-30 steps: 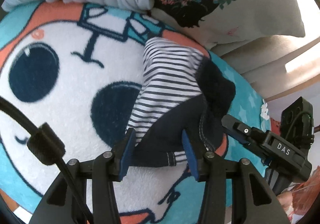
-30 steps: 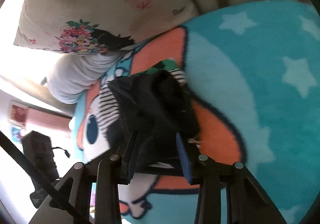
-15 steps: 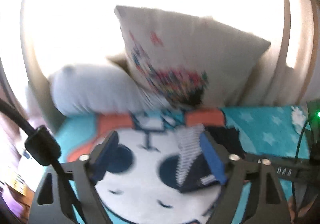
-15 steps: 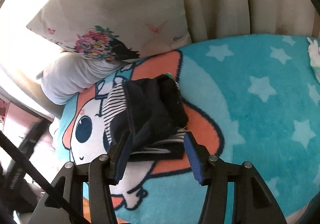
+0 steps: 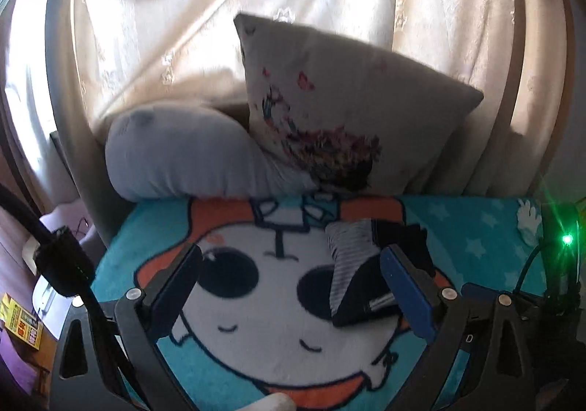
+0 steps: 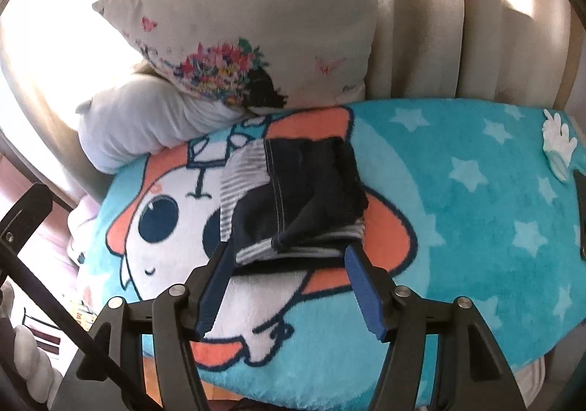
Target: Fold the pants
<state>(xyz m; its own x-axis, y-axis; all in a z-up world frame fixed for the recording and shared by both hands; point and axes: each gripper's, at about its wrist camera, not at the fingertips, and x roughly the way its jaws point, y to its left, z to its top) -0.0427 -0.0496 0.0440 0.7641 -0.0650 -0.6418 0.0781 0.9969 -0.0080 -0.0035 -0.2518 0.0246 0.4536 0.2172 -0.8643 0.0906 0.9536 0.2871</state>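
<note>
Fold looks finished: pants [image 6: 293, 198] lie bundled on the blanket [image 6: 457, 191]; left gripper [image 5: 289, 292] and right gripper [image 6: 287, 288], jaws just opening, hold nothing. Next, perhaps, tidying.

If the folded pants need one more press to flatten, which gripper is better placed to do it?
Probably the right gripper. In its view the pants lie centred just ahead of its open jaws. The left gripper also stands open, but there the pants sit off to its right side, so it would have to shift first.
</note>
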